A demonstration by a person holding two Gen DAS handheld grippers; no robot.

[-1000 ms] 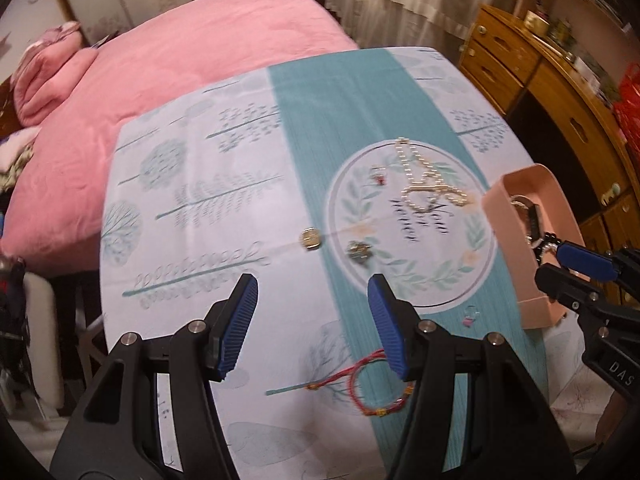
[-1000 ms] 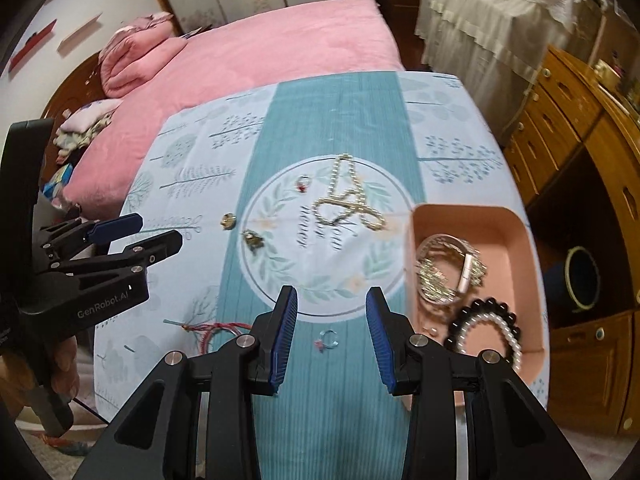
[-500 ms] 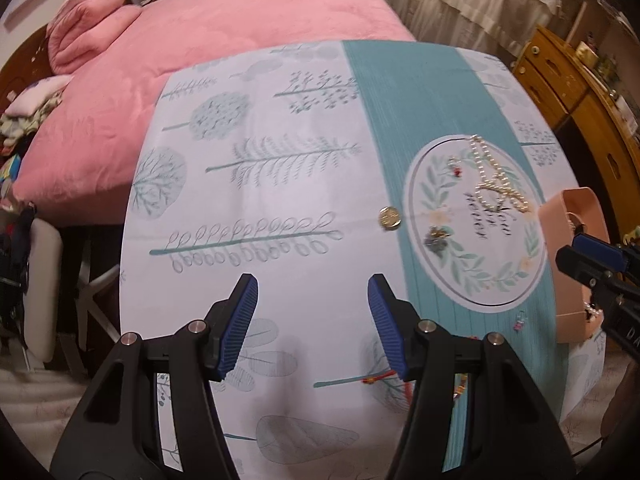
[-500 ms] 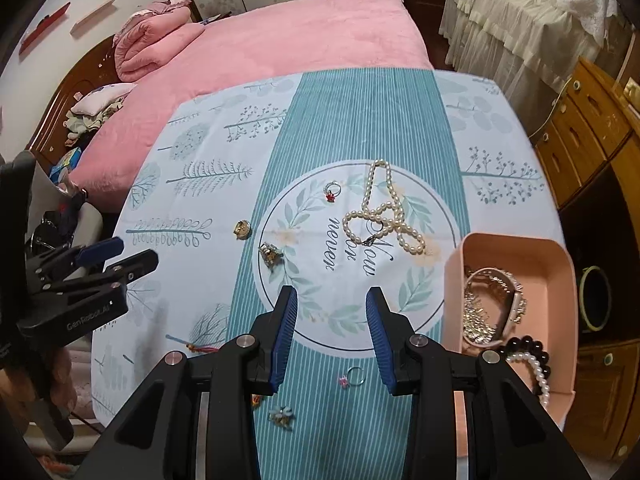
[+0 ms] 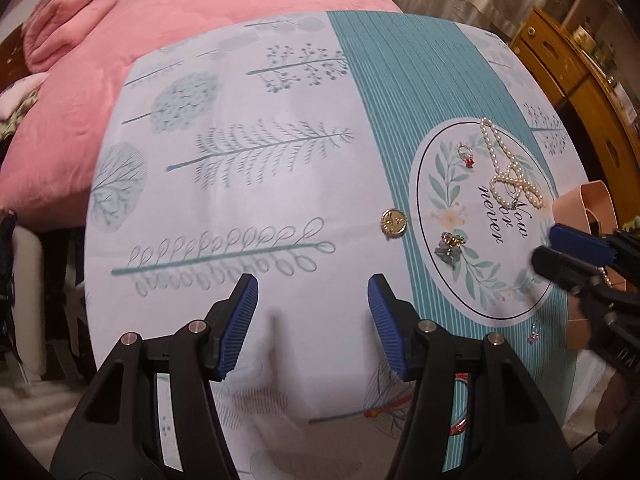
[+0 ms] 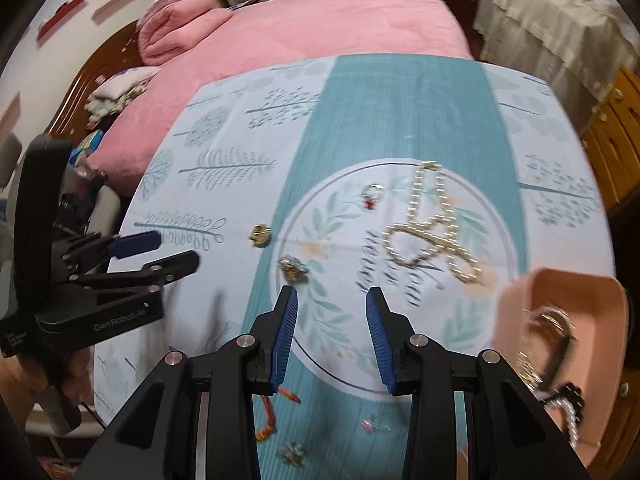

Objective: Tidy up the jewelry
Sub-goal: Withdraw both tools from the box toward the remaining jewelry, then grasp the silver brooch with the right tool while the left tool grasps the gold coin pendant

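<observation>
Left hand-held gripper [image 5: 312,312] hung over white part of surface [image 5: 248,208], jaws apart, nothing between pads. Right hand-held gripper [image 6: 331,330] hung over printed circle, jaws partly apart, empty. Pearl necklace [image 6: 434,224] lay looped inside circle; red-stone ring [image 6: 372,195] beside it. Gold disc [image 5: 393,221] just outside circle, flower clip [image 5: 451,246] near it. Pink tray [image 6: 600,320] at right edge held bracelets. Red cord bracelet [image 6: 269,412] lay near front edge.

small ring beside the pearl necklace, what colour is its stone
Red, on the small silver ring beside the white pearl necklace; sharpest in the left wrist view.
</observation>
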